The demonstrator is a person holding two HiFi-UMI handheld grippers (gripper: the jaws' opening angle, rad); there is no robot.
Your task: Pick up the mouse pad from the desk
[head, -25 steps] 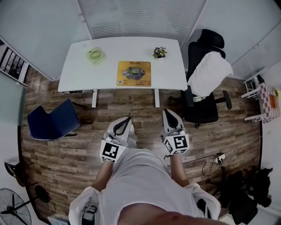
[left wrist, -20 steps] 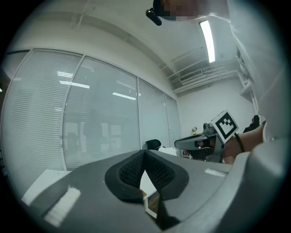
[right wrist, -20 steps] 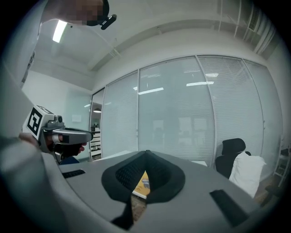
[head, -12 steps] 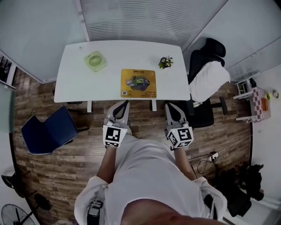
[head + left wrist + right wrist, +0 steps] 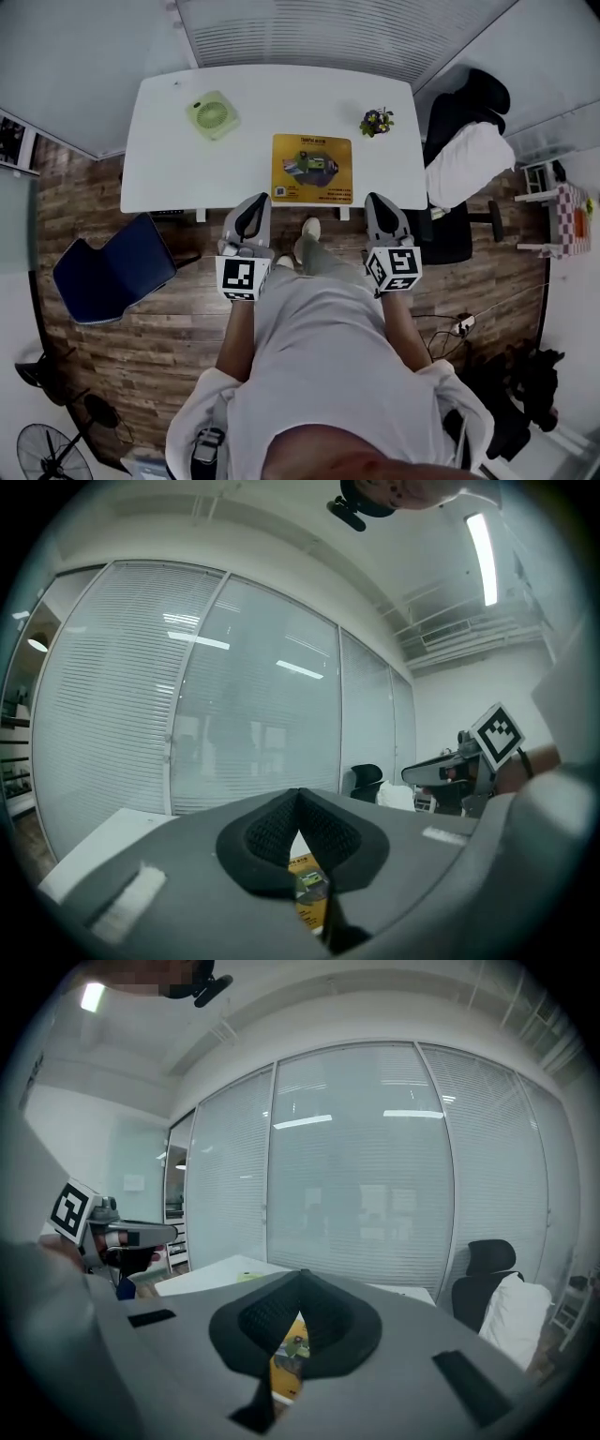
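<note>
1. The desk [image 5: 169, 178] has a white top and stands against a slatted glass wall.
2. The mouse pad [image 5: 312, 169] is yellow with a printed picture. It lies flat on the desk, right of centre and close to the near edge.
3. A green fan [image 5: 213, 114] sits toward the desk's left rear, and a small potted plant [image 5: 377, 121] toward its right rear. Both are apart from the mouse pad.
4. The left gripper [image 5: 253, 201] is at the desk's near edge, left of the mouse pad. Its jaws are closed tip to tip and hold nothing.
5. The right gripper [image 5: 378, 199] is at the desk's near edge, right of the mouse pad. Its jaws are likewise closed and empty.
6. Neither gripper touches the mouse pad.
7. A black office chair [image 5: 483, 94] draped with a white garment [image 5: 469, 159] stands at the desk's right end. A blue chair [image 5: 112, 267] stands off its left front corner.
</note>
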